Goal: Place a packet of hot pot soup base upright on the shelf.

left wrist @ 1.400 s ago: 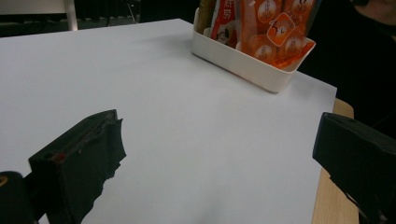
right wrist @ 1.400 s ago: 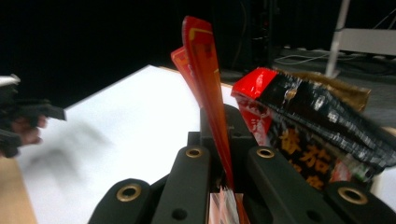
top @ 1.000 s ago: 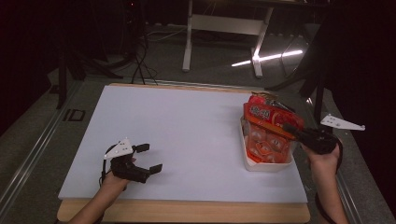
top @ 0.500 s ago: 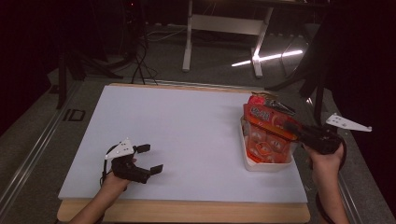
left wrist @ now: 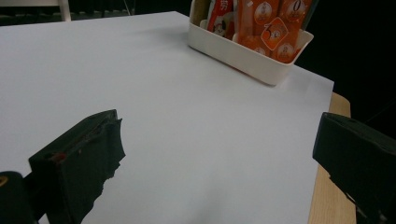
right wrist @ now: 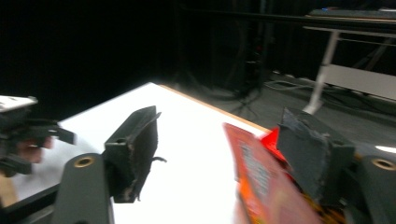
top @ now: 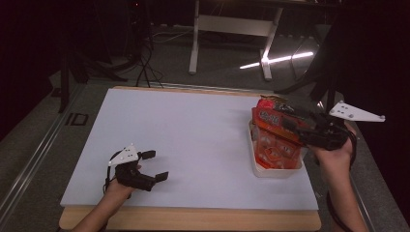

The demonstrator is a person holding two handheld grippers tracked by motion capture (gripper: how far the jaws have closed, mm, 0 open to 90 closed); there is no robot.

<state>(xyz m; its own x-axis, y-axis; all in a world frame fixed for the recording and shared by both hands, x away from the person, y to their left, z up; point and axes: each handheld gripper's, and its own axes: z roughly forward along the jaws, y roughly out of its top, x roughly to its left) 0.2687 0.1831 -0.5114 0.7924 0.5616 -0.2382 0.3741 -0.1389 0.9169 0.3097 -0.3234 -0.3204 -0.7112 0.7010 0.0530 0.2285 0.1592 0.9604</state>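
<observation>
Dark floor, cables and the legs of a white stand lie beyond the table [top: 193,220], whose wooden top is almost wholly covered by a white sheet [top: 193,130]. Near the table's right edge, about midway along it, sits a white tray [top: 276,170] packed with orange snack packets [top: 271,147] standing on edge. In the left gripper view the same tray [left wrist: 243,51] is at the far right corner of the sheet, with the packets [left wrist: 271,28] rising above its rim.

Above the tray, the right gripper [top: 300,128] reaches in from the right edge, held in a hand [top: 333,154] with the grey plate on top. Its jaws have just been opening and now stand apart. In the right gripper view one orange packet [right wrist: 266,182] stands between the jaws of the right gripper [right wrist: 219,154], up against the right-hand jaw and well clear of the left-hand one; the view is too blurred to tell whether that jaw touches the packet. From above, the topmost packet [top: 278,121] lies tilted across the others, just under the jaws.

At the near left corner of the sheet the left gripper [top: 154,165] rests in a hand [top: 118,186], its jaws wide apart with bare white sheet between them. It lies well apart from the tray.
</observation>
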